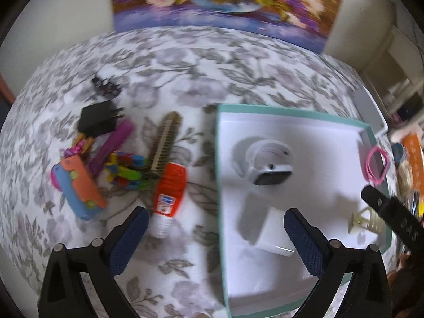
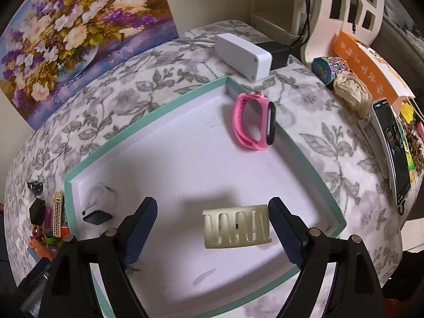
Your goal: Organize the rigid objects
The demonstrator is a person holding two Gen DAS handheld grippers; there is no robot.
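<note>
Teal-edged, the shallow white box (image 2: 148, 111) lies on the worktop (image 2: 331, 137), which has a grey floral cloth. The right tool (image 2: 212, 209) hangs over the box with its fingers wide apart and holds nothing; a cream hair clip (image 2: 235, 226) lies flat on the box floor between the fingertips, close to the right one. A pink wristband (image 2: 253, 119) rests in the far corner of the box, and a white smartwatch (image 2: 96, 206) lies near its left wall. The left tool (image 1: 216, 221) is also spread open and empty, above the left wall of the box. Just left of it lies a red-and-white tube (image 1: 169, 193), perhaps glue, beside a heap of coloured small things (image 1: 106, 164).
</note>
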